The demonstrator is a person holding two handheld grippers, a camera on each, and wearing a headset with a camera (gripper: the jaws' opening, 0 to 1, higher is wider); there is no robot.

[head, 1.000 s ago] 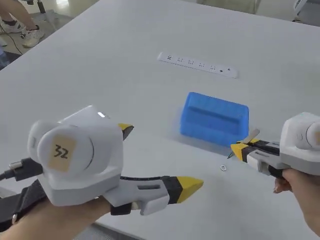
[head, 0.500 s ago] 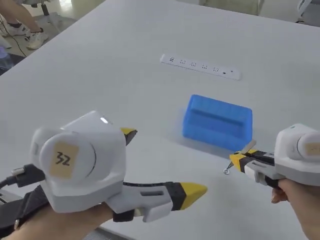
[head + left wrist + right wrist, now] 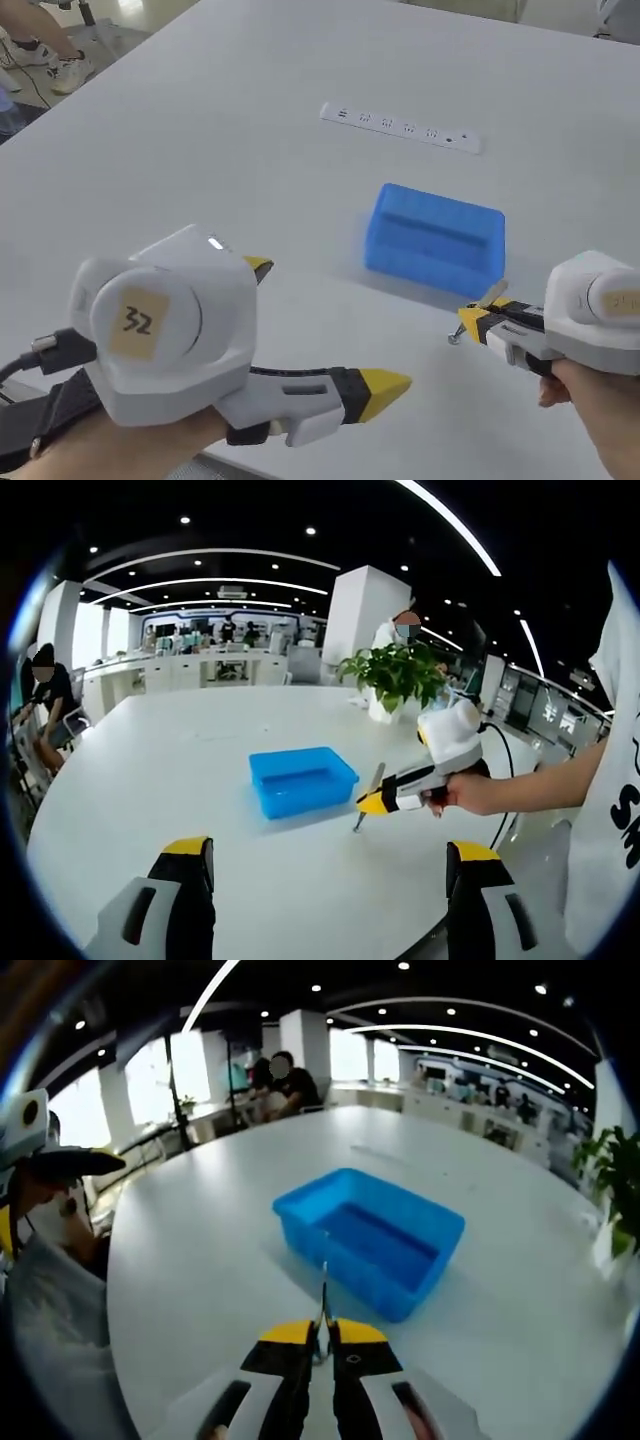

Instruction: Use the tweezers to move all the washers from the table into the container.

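On a broad white table (image 3: 200,150) in a bright open-plan office, a power strip (image 3: 400,128) lies beyond the blue container (image 3: 430,262), the left gripper (image 3: 328,325), marked "32", gapes wide at near left, and the right gripper (image 3: 470,325) pinches the tweezers (image 3: 490,296) just by the container's near-right corner

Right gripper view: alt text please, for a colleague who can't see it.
The right gripper, its fingers shut on thin metal tweezers, aims the tweezer tips toward the near wall of an open blue container that sits on a white table.
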